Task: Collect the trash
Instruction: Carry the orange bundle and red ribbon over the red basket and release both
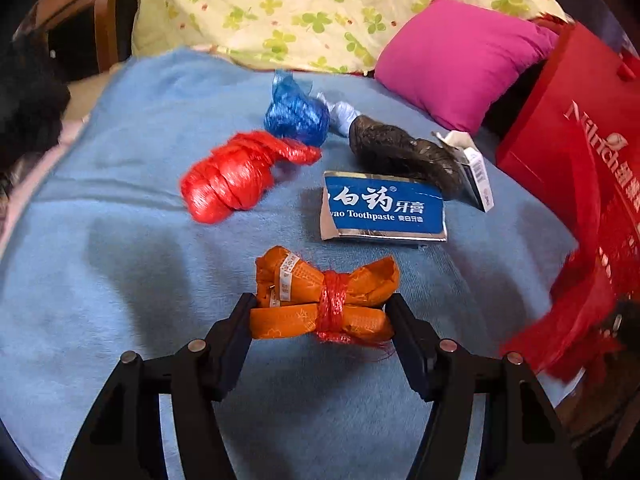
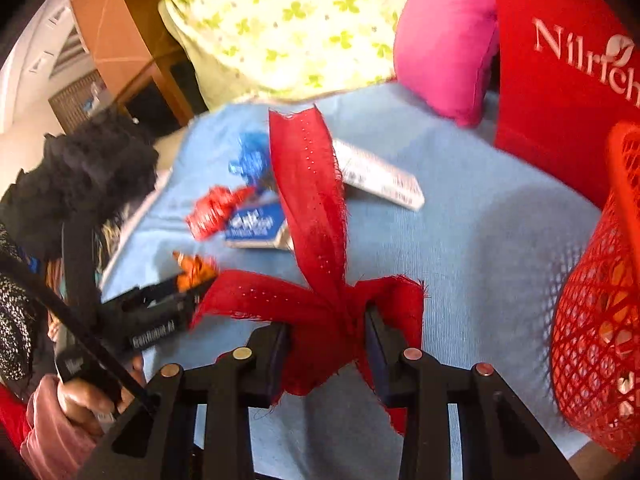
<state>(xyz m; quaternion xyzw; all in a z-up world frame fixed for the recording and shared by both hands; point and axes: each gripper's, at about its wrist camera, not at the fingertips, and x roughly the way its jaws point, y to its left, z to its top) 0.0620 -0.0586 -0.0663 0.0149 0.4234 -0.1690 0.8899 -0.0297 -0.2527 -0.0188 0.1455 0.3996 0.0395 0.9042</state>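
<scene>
The left gripper (image 1: pixel 322 312) was clamped on the orange bundle (image 1: pixel 324 300), low over the blue blanket (image 1: pixel 120 260). The right gripper (image 2: pixel 328 340) was clamped on a red rag (image 2: pixel 320 272), whose strips stuck up and sideways. A red bag (image 1: pixel 560 152) stood at the blanket's right edge, beside a red mesh basket (image 2: pixel 600 340). Farther back lay the toothpaste box (image 1: pixel 384 208), a red wad (image 1: pixel 236 176) and a blue wad (image 1: pixel 296 112).

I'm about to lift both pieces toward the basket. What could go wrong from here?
1. The right tool pinches the red cloth strip near its knot, leaving long frayed tails loose; they might drag or snag on the red mesh basket.
2. The left tool brackets the orange bundle by its soft ends, so it could slip out.
3. The toothpaste box lies just beyond and may get nudged.
</scene>
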